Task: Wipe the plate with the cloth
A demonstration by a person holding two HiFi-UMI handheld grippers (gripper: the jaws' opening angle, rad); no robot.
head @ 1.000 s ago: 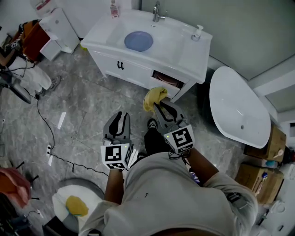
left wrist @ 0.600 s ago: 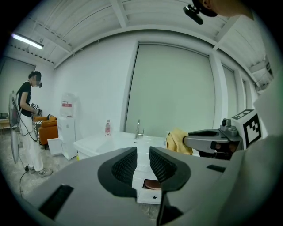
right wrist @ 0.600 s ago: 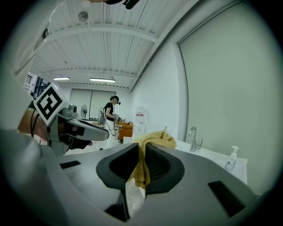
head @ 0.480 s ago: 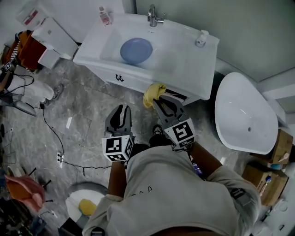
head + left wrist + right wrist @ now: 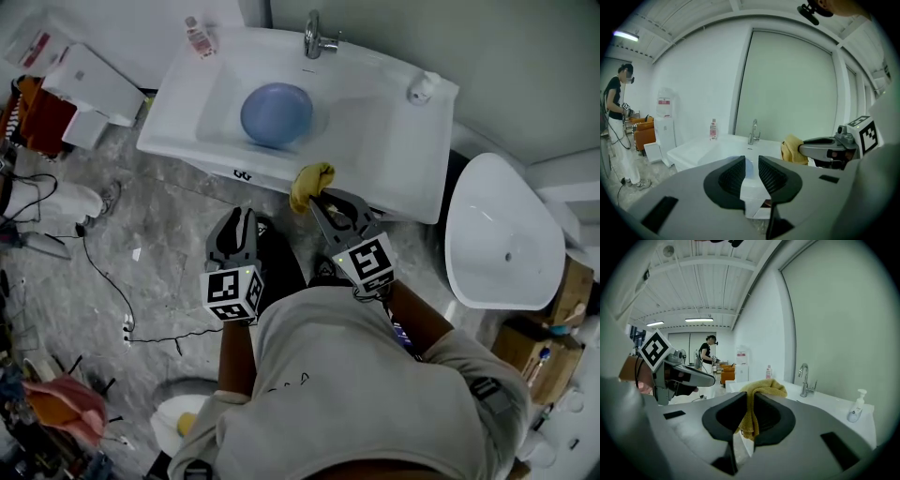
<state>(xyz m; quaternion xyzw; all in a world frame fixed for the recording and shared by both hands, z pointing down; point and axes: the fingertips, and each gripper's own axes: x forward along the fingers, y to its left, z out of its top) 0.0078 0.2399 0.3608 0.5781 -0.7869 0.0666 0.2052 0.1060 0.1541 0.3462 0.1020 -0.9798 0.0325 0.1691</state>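
Observation:
A round blue plate (image 5: pixel 277 114) lies in the basin of the white sink (image 5: pixel 375 141). A yellow cloth (image 5: pixel 310 184) hangs from my right gripper (image 5: pixel 320 199), which is shut on it just short of the sink's front edge. In the right gripper view the cloth (image 5: pixel 757 401) drapes over and between the jaws of that gripper (image 5: pixel 751 403). My left gripper (image 5: pixel 246 218) hovers over the floor, left of the right one and short of the cabinet. Its jaws stand apart with nothing between them (image 5: pixel 751 164).
A faucet (image 5: pixel 319 37), a soap dispenser (image 5: pixel 424 86) and a small bottle (image 5: pixel 197 37) stand on the sink's rim. A white bathtub (image 5: pixel 502 239) is to the right. Cables (image 5: pixel 103 281) trail over the floor at left. A person (image 5: pixel 618 117) stands far off.
Both grippers have moved forward toward the sink, which now lies closer in the head view. The cloth stays in the right gripper.

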